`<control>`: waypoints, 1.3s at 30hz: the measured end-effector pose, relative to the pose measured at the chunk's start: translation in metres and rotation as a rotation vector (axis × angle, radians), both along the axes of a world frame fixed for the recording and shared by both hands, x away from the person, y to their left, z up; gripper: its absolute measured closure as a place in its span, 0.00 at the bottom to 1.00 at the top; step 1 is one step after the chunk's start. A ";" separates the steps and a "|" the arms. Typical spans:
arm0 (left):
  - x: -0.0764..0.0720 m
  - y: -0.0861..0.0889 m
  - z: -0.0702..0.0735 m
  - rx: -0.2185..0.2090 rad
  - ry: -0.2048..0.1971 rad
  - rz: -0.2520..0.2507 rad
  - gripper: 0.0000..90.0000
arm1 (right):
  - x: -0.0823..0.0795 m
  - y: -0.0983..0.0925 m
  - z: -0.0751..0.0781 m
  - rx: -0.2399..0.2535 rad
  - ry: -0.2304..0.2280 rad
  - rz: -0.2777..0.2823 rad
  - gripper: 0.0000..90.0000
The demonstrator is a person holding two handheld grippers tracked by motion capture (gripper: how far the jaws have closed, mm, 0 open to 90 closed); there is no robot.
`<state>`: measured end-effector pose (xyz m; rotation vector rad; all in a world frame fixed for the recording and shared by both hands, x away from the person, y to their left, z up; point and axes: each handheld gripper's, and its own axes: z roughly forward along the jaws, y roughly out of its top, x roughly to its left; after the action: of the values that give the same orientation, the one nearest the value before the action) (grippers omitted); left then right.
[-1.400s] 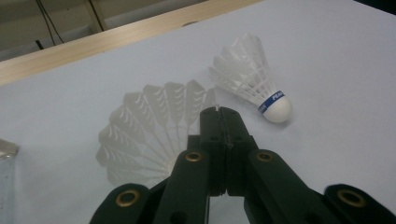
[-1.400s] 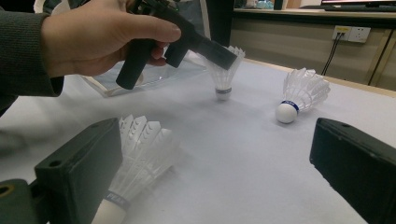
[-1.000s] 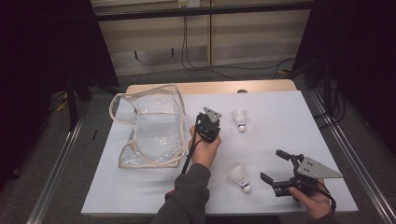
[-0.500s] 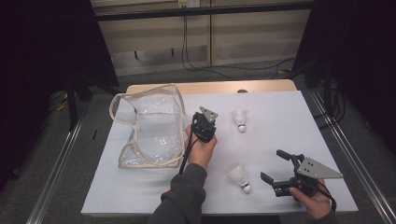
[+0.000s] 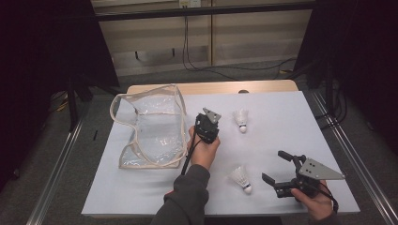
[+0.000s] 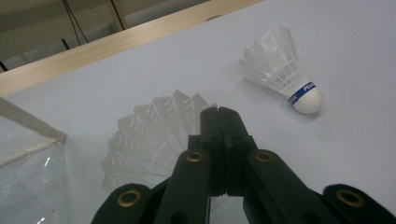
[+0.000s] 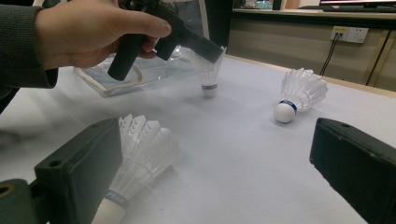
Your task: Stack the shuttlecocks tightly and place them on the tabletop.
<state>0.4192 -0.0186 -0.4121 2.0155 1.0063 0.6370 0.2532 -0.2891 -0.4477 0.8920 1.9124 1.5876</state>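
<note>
My left gripper (image 5: pixel 205 129) stands in the middle of the white table, pointing down, beside the clear plastic bag (image 5: pixel 150 131). In the left gripper view its jaws (image 6: pixel 218 112) are shut on the feather skirt of a white shuttlecock (image 6: pixel 149 135). The right gripper view shows that shuttlecock (image 7: pixel 208 74) hanging cork down, close over the table, under the left gripper (image 7: pixel 212 53). My right gripper (image 5: pixel 277 166) rests open at the front right. A second shuttlecock (image 5: pixel 241 178) lies just left of it, beside one jaw in the right gripper view (image 7: pixel 135 158). A third shuttlecock (image 5: pixel 241 118) lies farther back.
The bag (image 7: pixel 154 70) lies open on the table's left half, its beige-trimmed rim toward the left gripper. A wooden strip (image 5: pixel 211 87) runs along the table's far edge. Metal rails (image 5: pixel 349 150) flank the table on both sides.
</note>
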 end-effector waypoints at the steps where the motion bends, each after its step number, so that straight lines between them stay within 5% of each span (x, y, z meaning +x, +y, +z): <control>1: 0.000 -0.001 0.000 -0.003 0.007 -0.005 1.00 | 0.000 0.000 0.000 0.001 0.000 0.001 0.02; 16: -0.008 -0.022 -0.009 -0.034 0.053 -0.103 0.88 | 0.000 0.000 0.000 -0.004 0.000 0.002 0.02; 27: -0.011 -0.026 -0.007 -0.069 0.070 -0.119 0.84 | 0.000 0.000 0.000 -0.004 0.002 0.003 0.02; 39: -0.011 -0.027 -0.009 -0.047 0.130 -0.128 1.00 | 0.000 0.000 0.000 -0.004 0.001 0.002 0.02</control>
<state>0.4078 -0.0459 -0.4213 2.0820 0.9488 0.4155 0.2533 -0.2887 -0.4478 0.8896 1.9172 1.5848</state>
